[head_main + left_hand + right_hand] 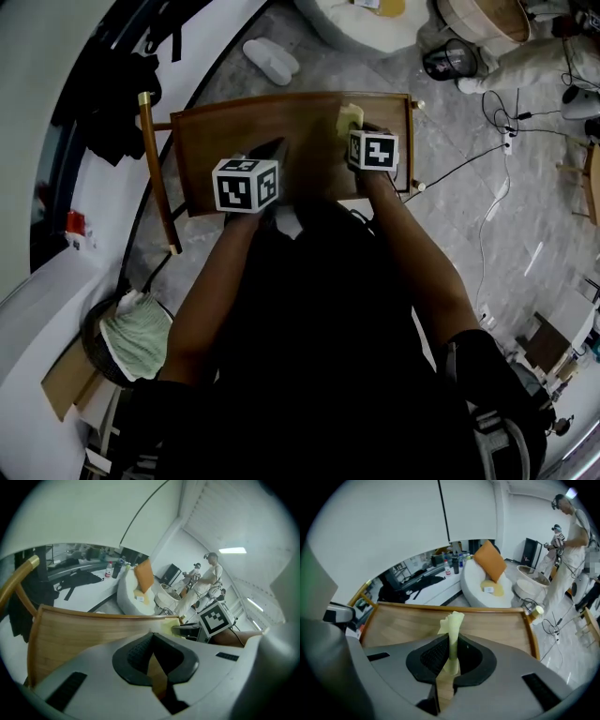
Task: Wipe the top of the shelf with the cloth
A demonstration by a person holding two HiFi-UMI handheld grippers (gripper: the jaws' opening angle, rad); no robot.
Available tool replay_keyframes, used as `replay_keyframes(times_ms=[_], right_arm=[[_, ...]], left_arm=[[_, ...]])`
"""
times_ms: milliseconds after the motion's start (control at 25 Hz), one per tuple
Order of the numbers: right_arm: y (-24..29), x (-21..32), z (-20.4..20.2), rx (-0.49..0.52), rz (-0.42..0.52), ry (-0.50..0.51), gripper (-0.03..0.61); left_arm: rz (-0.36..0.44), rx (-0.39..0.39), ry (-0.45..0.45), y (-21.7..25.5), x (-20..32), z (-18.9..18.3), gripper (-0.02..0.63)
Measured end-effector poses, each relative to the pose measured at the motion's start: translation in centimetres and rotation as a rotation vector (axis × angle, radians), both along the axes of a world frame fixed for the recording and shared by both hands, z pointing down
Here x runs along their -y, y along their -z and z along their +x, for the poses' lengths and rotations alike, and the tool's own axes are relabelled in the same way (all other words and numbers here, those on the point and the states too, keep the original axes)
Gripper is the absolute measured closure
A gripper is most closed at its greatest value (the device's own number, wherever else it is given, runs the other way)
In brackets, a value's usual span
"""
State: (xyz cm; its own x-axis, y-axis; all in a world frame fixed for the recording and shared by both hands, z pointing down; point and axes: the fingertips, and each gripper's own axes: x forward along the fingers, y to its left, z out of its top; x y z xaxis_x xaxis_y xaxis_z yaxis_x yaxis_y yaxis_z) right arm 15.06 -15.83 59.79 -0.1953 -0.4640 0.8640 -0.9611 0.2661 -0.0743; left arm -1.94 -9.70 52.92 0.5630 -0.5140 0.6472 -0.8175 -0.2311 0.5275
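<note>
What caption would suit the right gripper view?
Right claw pinching a pale yellow cloth, the wooden shelf top just beyond.

Soft, even indoor light falls from ceiling strip lights (232,551) at the far right. Every view bulges like a fisheye and blackens at the corners. The shelf (234,141) top is evenly lit. The person's dark clothing (319,356) in the near half reads almost black.

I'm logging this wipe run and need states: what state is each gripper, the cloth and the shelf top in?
right gripper: jaws shut on the cloth.
left gripper: jaws shut, nothing between them.
cloth: bunched, sticking up out of the right jaws.
shelf top: level, bare wood showing.
</note>
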Motion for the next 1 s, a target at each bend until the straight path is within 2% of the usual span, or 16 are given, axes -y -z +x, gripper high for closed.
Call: replay_keyframes(times_ms=[160,360,480,760,1000], right_arm=[[-0.2,-1.2,-8.6,0.030,-0.008,0.128,0.535],[-2.3,-4.7,-17.4,0.058,-0.082,0.208,0.535],[-2.9,-6.3,-22.3,0.123,-0.100,0.252,0.535],[-4.4,-9.1,-31.5,0.240,-0.122,0.335,0.535],[-5.5,-11.3,-37.0,0.284,-0.151,0.395,0.535]], left_arm=[[-0.005,0.016,0.040,0.4,-1.3,-5.4,0.603],[-0.008,0.035,0.057,1.6,-3.4,-11.1,0.603],[-0.008,0.034,0.070,2.7,-4.5,-14.1,0.603],[-0.007,0.066,0.099,3.4,-6.8,-20.7,0.603],[-0.030,0.066,0.102,2.5,-8.9,-23.0,0.603]])
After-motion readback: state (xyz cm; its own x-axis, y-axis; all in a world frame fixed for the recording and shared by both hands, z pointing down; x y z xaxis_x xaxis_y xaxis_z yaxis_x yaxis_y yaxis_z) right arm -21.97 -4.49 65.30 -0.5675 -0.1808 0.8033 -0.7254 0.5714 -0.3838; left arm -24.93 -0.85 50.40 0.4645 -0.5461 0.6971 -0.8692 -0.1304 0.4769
